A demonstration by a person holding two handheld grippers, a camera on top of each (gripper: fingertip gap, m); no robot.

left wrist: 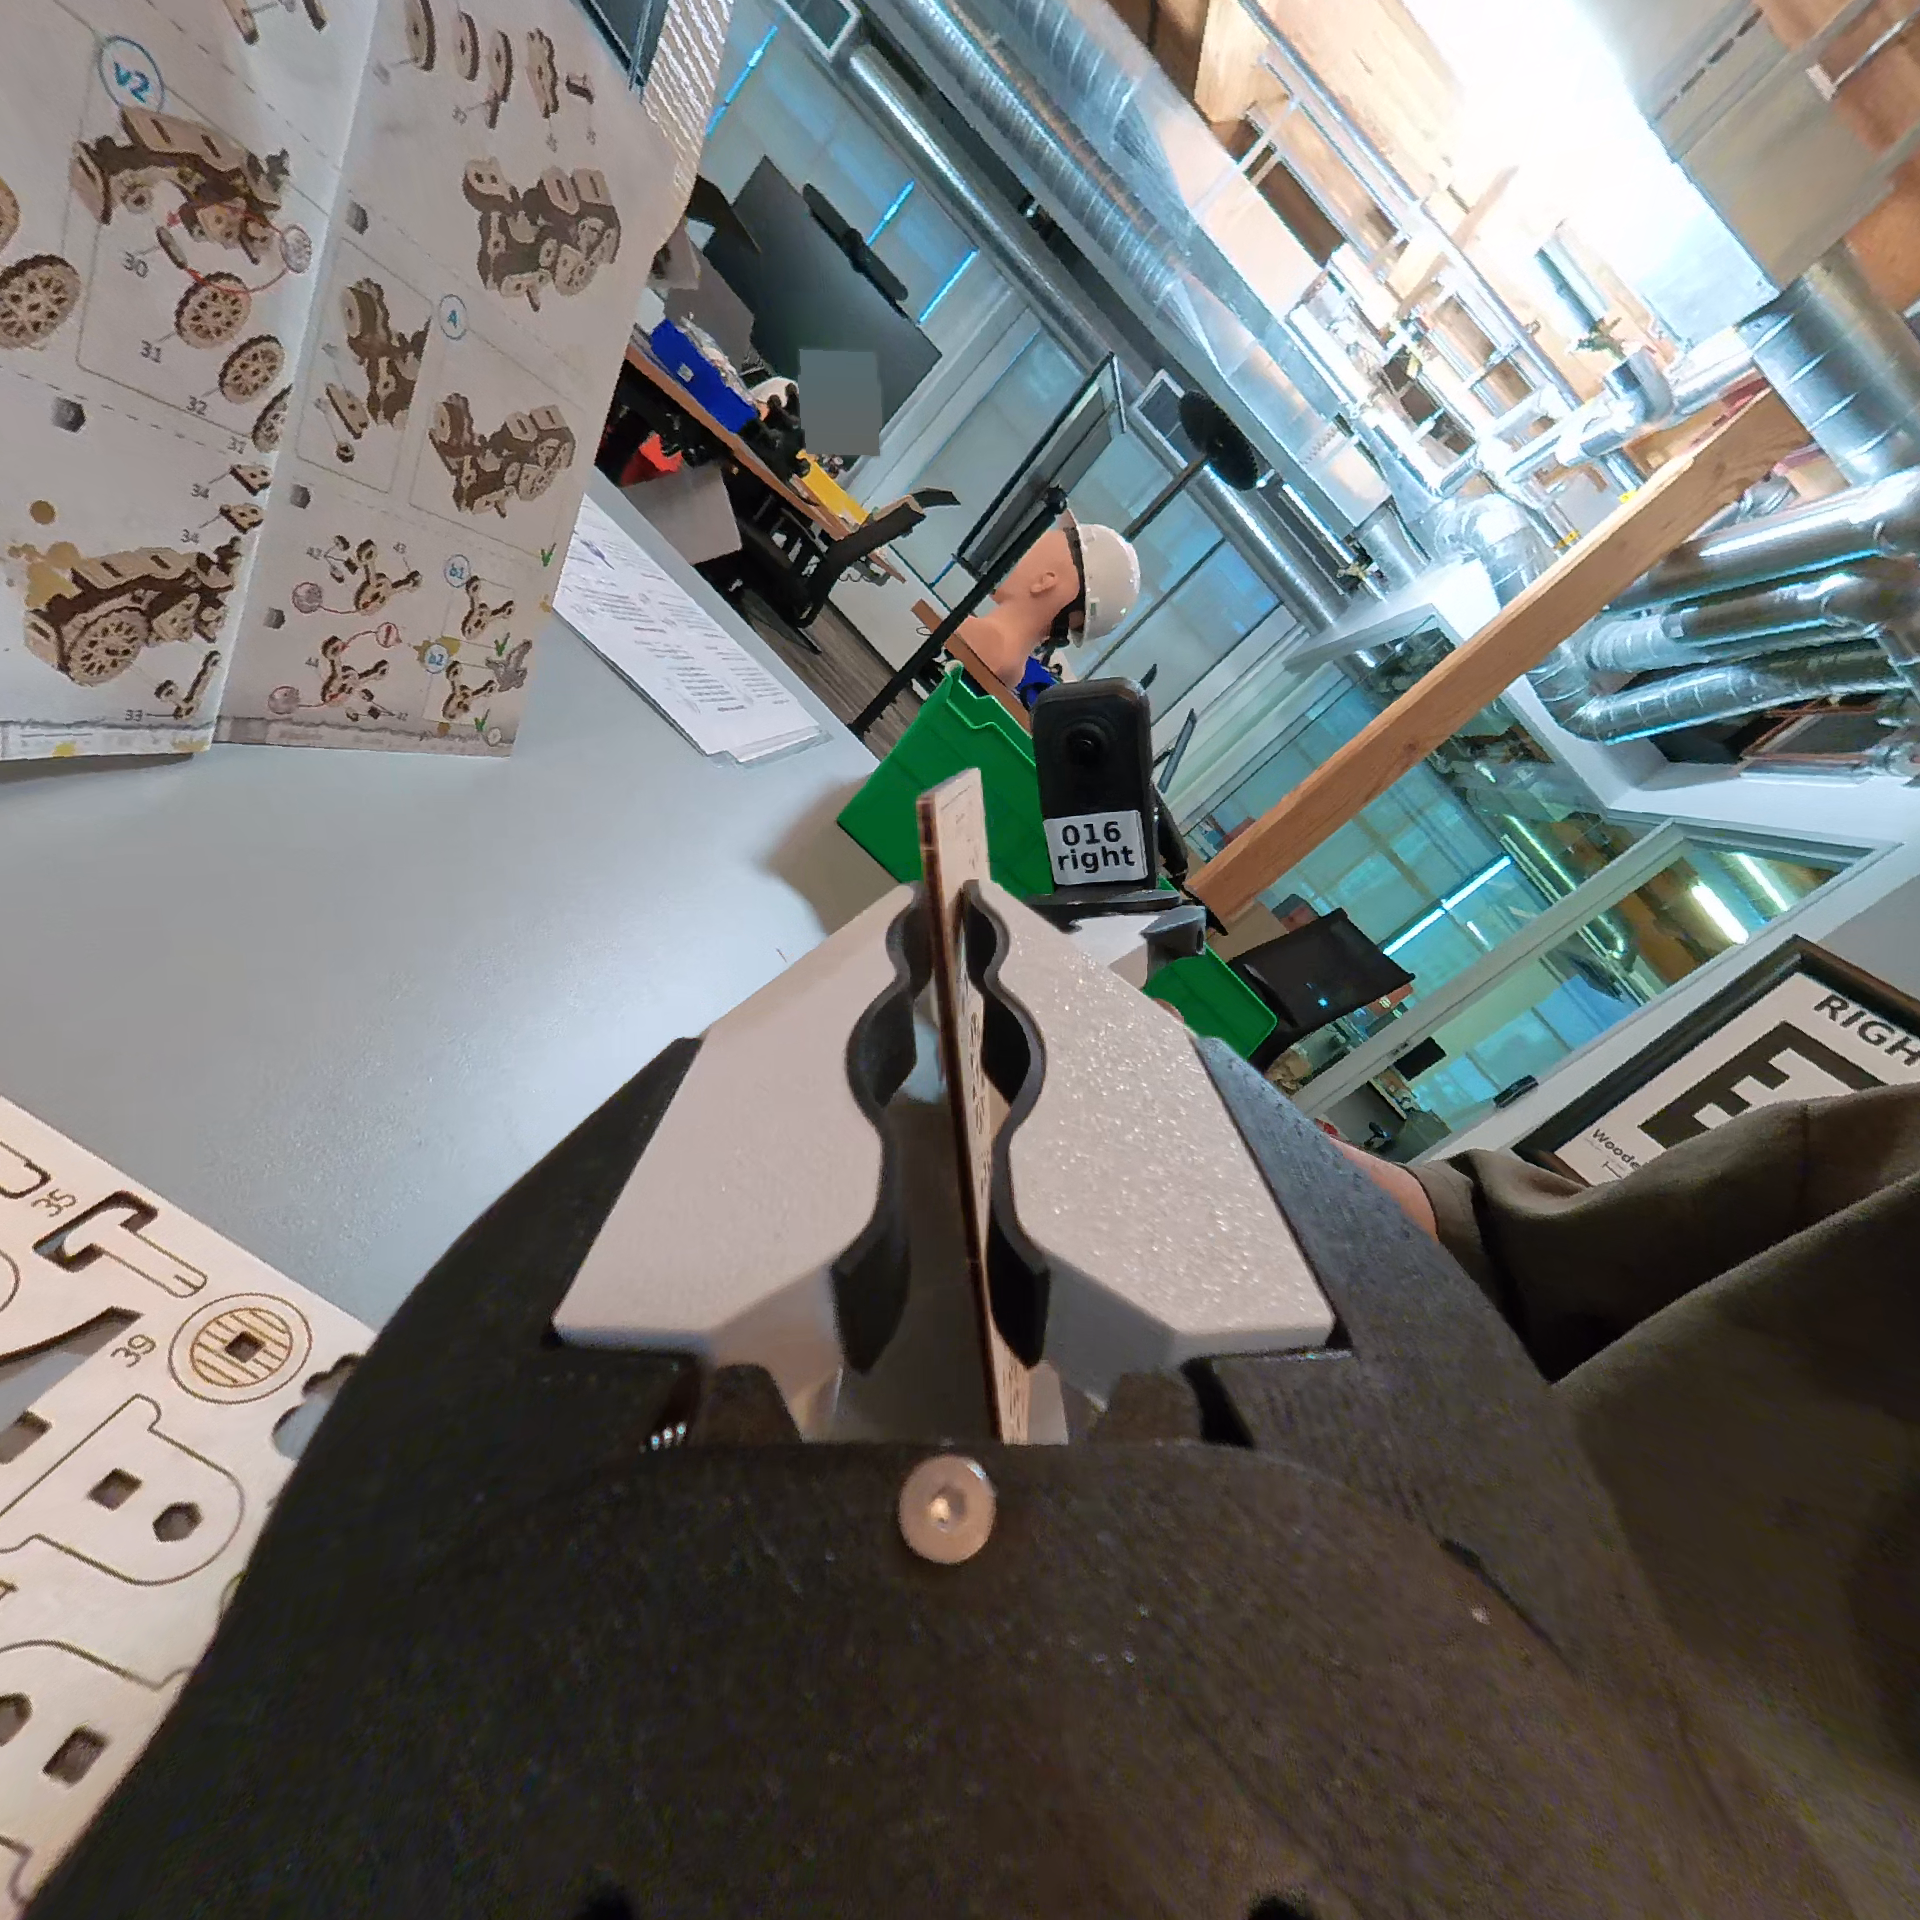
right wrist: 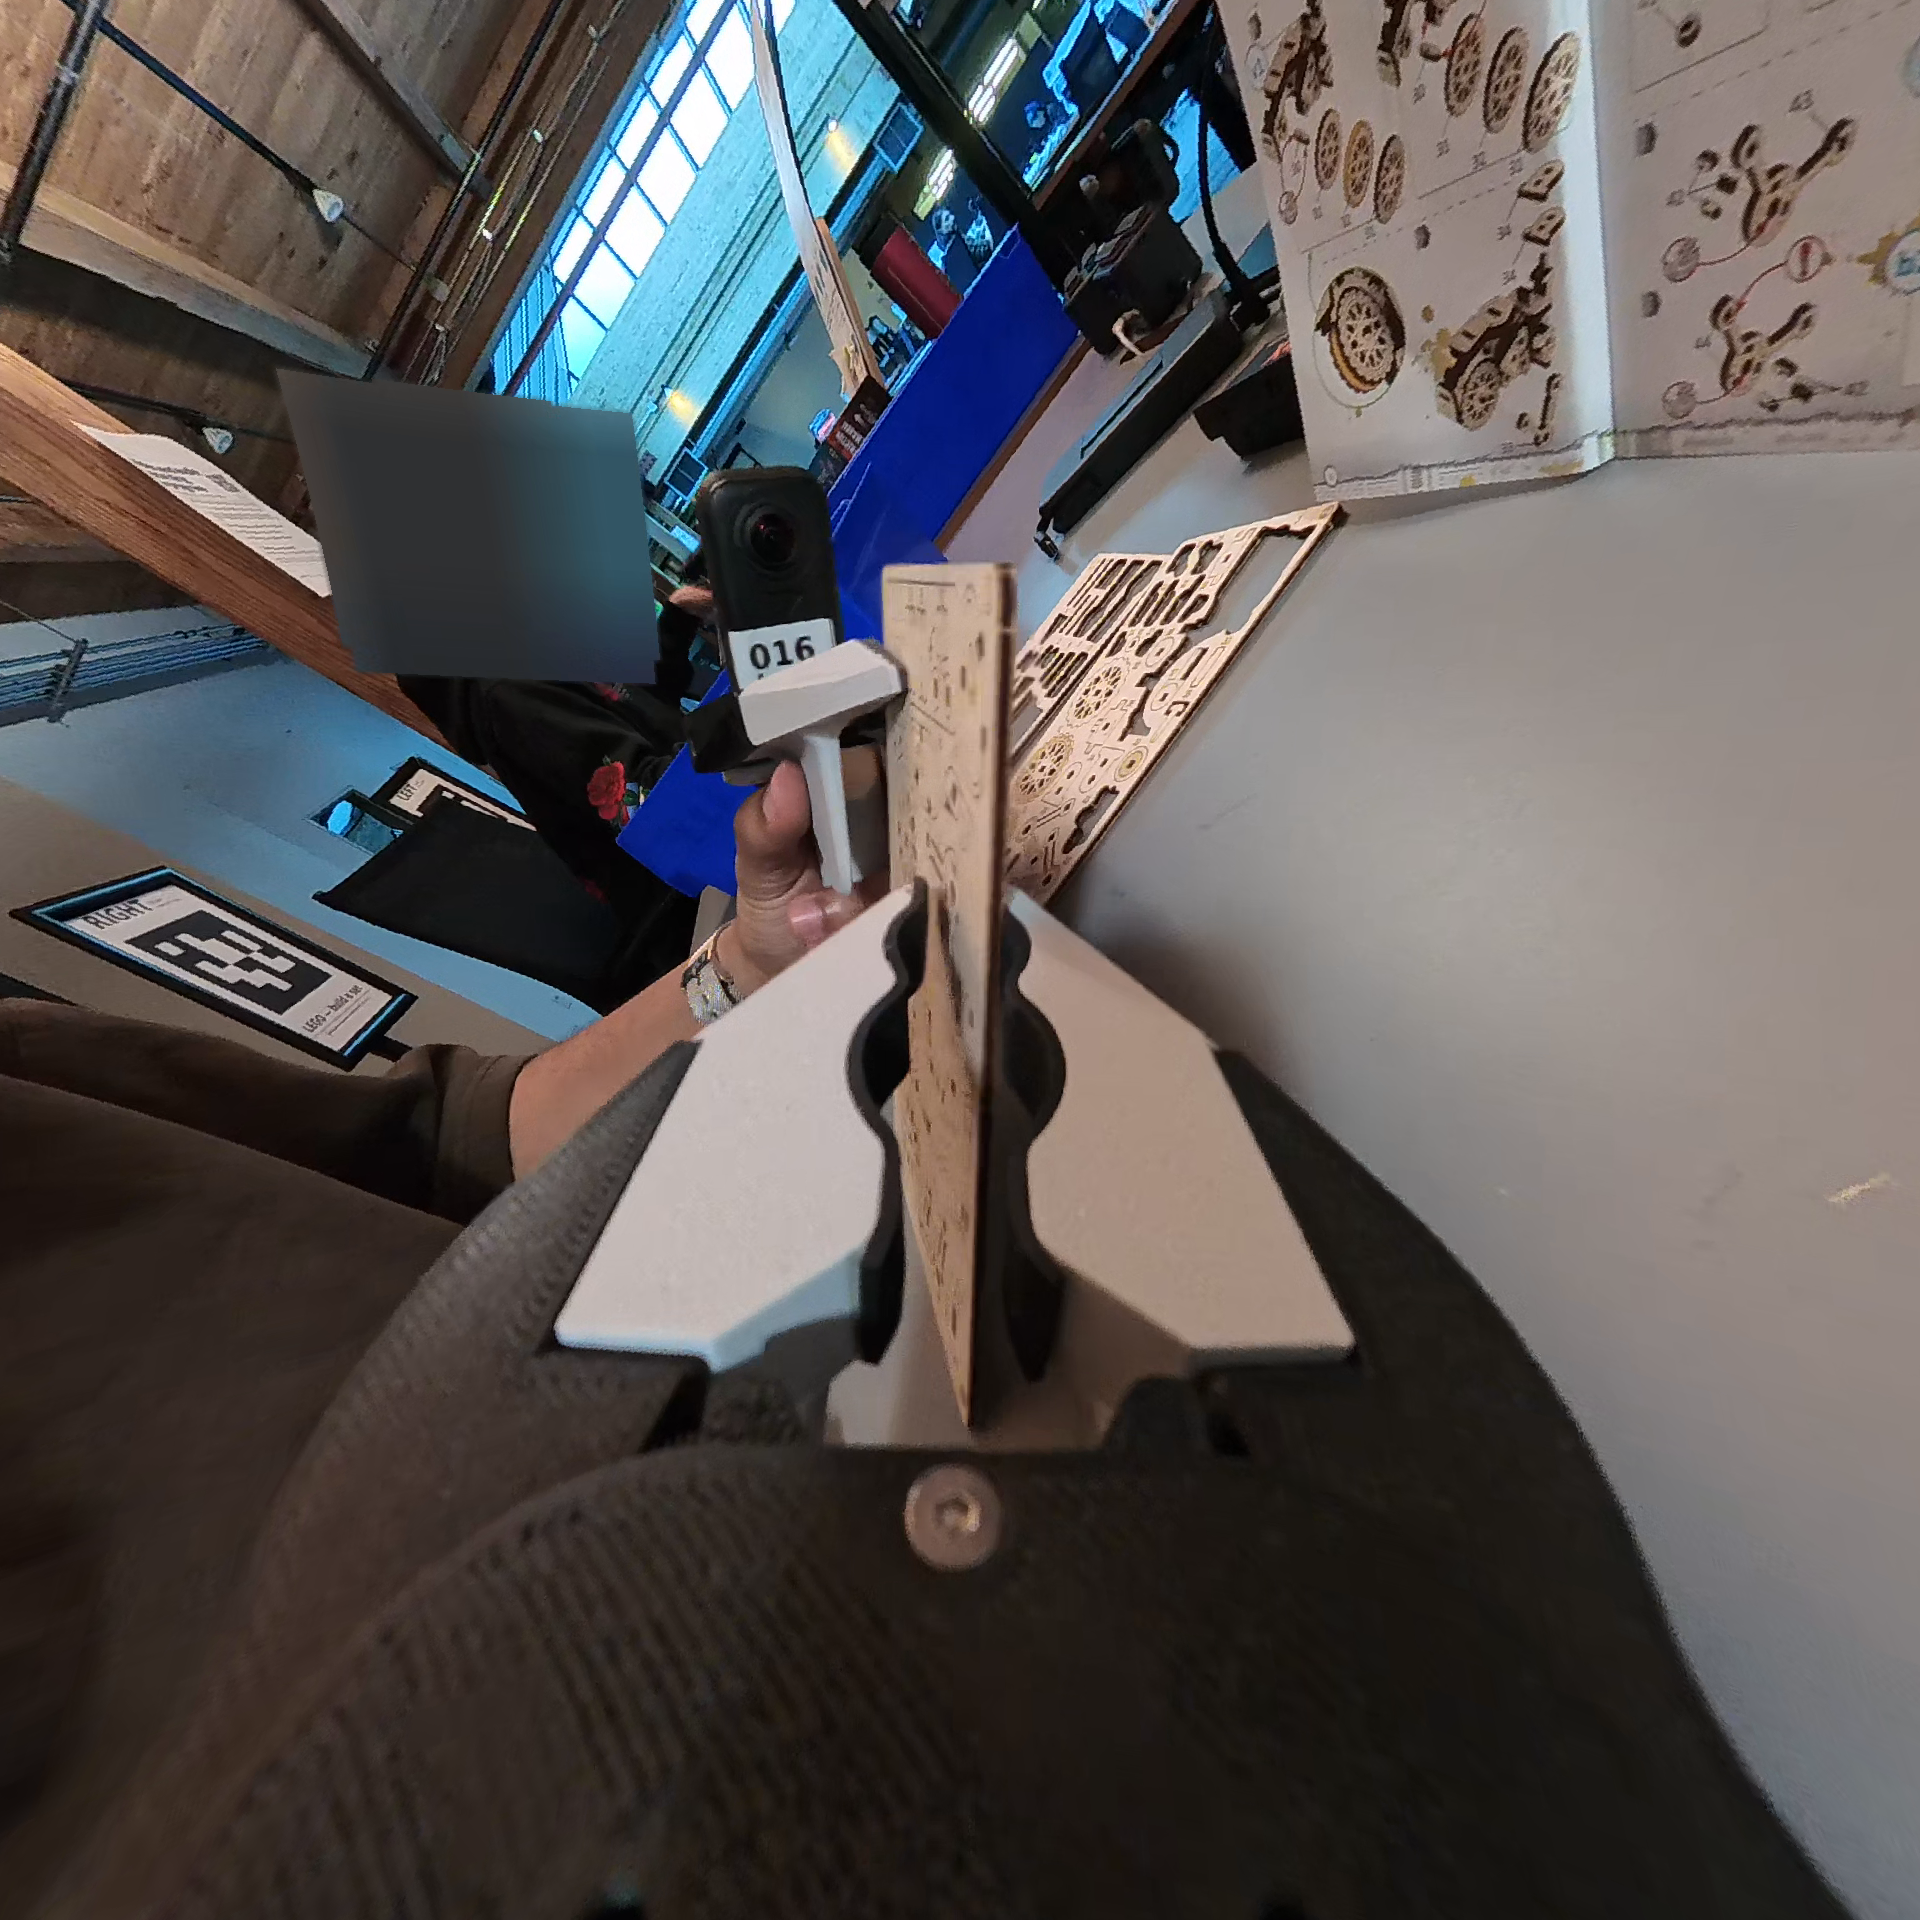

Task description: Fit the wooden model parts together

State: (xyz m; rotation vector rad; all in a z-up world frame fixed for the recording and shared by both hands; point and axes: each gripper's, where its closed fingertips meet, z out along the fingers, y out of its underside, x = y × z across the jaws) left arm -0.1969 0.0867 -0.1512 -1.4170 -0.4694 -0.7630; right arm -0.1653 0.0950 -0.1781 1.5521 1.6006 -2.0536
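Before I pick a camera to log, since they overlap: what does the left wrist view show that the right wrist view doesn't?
Only the left wrist view: a green bin and a mannequin head in a white helmet. Only the right wrist view: a blue panel, and the person's hand on the left gripper. Both: a wooden sheet clamped edge-on, another sheet on the table, and the instructions.

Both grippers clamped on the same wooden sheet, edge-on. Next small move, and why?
Probably lower the wooden sheet flat onto the grey table. Left gripper and right gripper both pinch it on edge in mid-air, and no part is freed from it to fit yet.
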